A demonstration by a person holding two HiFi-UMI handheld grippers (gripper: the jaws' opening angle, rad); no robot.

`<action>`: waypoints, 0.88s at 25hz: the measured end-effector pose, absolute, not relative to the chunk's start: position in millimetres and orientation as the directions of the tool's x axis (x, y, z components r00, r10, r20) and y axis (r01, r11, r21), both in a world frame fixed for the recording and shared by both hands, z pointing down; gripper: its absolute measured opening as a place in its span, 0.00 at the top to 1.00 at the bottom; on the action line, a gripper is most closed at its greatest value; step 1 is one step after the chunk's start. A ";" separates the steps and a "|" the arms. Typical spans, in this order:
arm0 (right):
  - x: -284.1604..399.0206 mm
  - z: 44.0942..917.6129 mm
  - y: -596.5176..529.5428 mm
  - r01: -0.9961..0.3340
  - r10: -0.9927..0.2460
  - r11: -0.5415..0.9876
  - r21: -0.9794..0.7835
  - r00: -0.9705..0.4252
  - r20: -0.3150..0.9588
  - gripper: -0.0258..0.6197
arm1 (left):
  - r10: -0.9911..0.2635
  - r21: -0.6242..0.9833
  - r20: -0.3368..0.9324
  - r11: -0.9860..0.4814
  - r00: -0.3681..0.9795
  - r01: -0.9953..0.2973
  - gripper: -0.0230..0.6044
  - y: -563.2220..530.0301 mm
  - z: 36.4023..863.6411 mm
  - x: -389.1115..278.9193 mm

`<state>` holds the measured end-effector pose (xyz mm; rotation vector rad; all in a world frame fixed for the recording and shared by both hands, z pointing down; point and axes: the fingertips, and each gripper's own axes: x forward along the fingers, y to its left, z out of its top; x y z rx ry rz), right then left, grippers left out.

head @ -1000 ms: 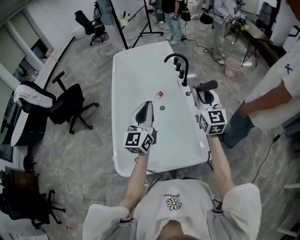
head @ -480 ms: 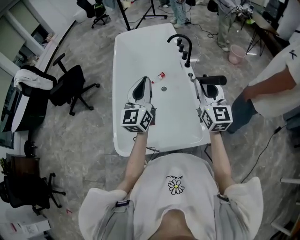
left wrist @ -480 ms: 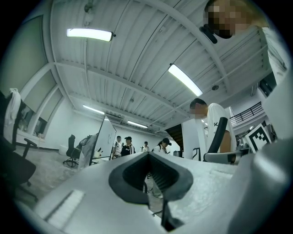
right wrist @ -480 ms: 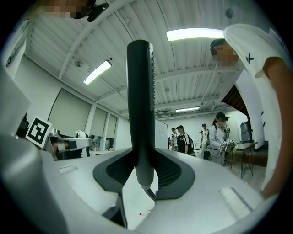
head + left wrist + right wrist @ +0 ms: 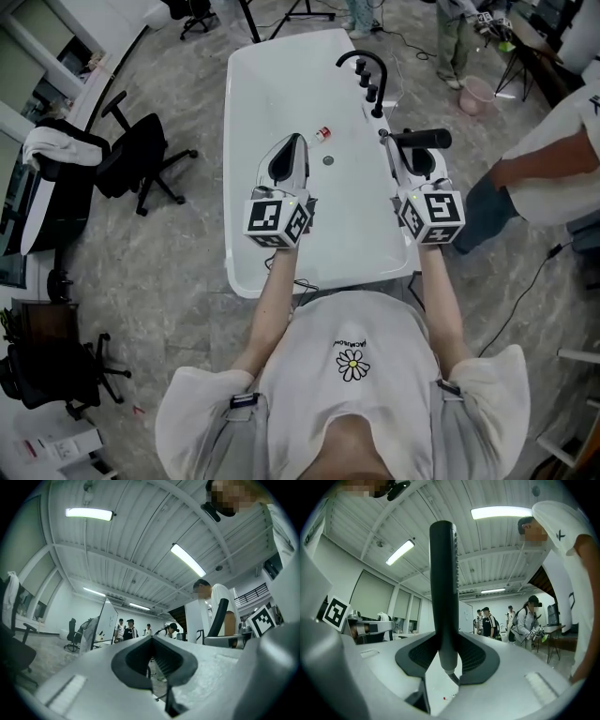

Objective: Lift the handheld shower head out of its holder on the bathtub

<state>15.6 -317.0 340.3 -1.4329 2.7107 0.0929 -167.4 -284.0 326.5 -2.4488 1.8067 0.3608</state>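
We find the right gripper [image 5: 446,654] closed on the dark handle of the shower head [image 5: 443,583]. The handle stands upright between the pads, and the hose [image 5: 453,677] leaves its lower end. In the head view this gripper sits at the right rim of the bathtub [image 5: 272,84], with the shower head [image 5: 424,139] just beyond it and nearer than the black faucet [image 5: 361,64].

The left gripper [image 5: 153,654] has its jaws together with nothing between them. It hangs over the bathtub, left of the drain [image 5: 328,160]. A small bottle [image 5: 322,134] lies just beyond the drain. A person [image 5: 553,159] stands to the right, and an office chair [image 5: 141,183] stands to the left.
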 end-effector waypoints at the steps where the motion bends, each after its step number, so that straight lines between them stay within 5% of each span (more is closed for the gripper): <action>1: 15.2 340.5 -317.4 -0.826 -0.822 0.563 0.023 -0.562 -0.094 0.72 | -0.932 0.077 -0.234 -0.303 0.278 -0.950 0.96 -284.2 327.0 -167.3; 22: 15.0 340.5 -326.6 -0.823 -0.817 0.567 0.033 -0.568 -0.103 0.72 | -0.934 0.065 -0.234 -0.291 0.269 -0.955 0.96 -289.5 324.2 -165.6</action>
